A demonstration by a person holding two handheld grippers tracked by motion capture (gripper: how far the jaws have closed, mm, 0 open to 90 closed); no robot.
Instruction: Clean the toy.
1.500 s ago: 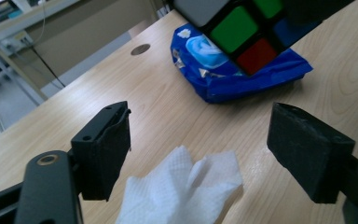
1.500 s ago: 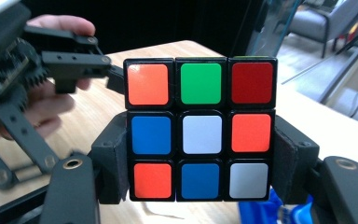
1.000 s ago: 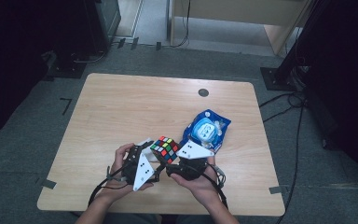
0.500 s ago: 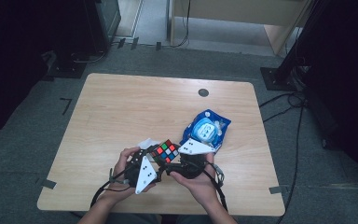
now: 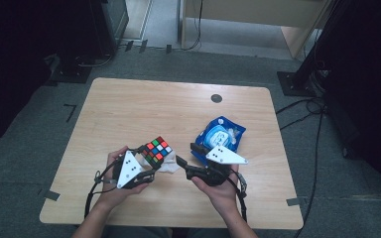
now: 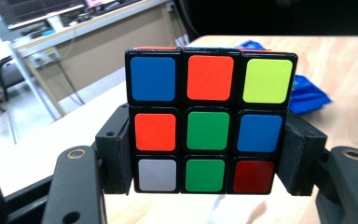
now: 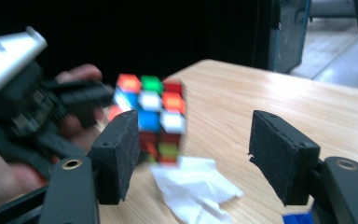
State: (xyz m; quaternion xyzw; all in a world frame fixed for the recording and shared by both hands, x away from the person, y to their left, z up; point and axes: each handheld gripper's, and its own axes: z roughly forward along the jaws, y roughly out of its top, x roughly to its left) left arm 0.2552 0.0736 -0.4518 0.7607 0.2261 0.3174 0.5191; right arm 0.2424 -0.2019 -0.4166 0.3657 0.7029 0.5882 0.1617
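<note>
A scrambled Rubik's cube (image 6: 209, 123) sits between the black jaws of my left gripper (image 6: 209, 161), whose pads press on its two sides; these jaws have just been closing on it. In the high view the cube (image 5: 158, 150) is held above the table's near middle by the left gripper (image 5: 151, 159). My right gripper (image 5: 187, 154) is just to its right, pointing at it. Its jaws (image 7: 200, 156) stand open with nothing between the pads. The cube (image 7: 151, 116) shows beyond its left pad.
A crumpled white tissue (image 5: 169, 167) lies on the wooden table (image 5: 129, 109) under the two grippers, and also shows as the tissue (image 7: 196, 189). A blue pack of wipes (image 5: 221, 139) lies right of the right gripper. A dark round cap (image 5: 216, 98) sits near the far edge.
The left gripper has carried the cube to the left and slightly up, away from the right gripper. The right hand has stayed in place.
</note>
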